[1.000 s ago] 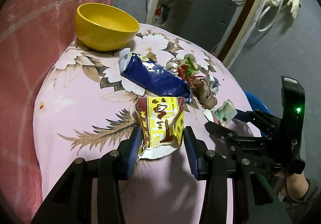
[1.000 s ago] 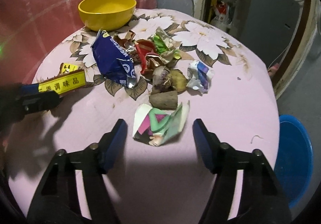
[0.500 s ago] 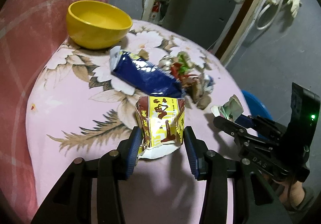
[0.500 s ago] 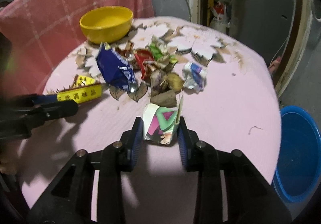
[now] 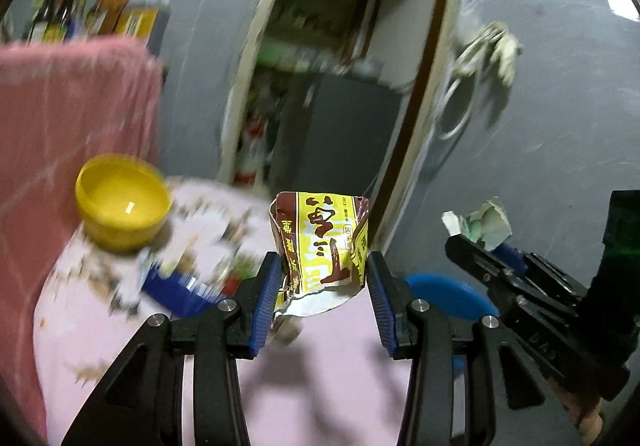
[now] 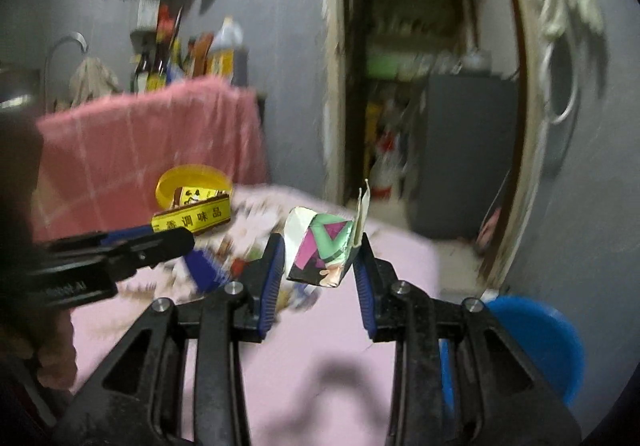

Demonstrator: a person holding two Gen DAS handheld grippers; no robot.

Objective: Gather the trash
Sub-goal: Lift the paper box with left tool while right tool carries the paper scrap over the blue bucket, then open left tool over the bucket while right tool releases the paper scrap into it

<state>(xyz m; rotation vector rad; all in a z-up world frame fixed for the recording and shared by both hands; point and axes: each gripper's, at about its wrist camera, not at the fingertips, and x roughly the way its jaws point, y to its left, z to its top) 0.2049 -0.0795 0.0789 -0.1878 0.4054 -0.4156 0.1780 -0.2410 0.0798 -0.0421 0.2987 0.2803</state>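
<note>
Lifted clear of the table point(image 5: 320, 386), yellow packet point(image 5: 322, 242) clamped in left gripper point(image 5: 323, 298), crumpled wrapper point(image 6: 322, 250) in right gripper point(image 6: 319, 286), likely bound for blue bin point(image 6: 532, 342) at four o'clock.

Left wrist view: mounted behind the left gripper point(image 5: 324, 286), looking forward along its jaws, slightly downward, close over the counter point(image 5: 320, 386). Right wrist view: same mounting behind the right gripper point(image 6: 318, 278), same heading. Shared ground: yellow bowl point(image 5: 122, 202), pink cloth point(image 6: 152, 142), doorway point(image 6: 420, 86), blue bin point(image 6: 540, 342). Each view catches the other gripper at its edge. Both backgrounds blurred.
</note>
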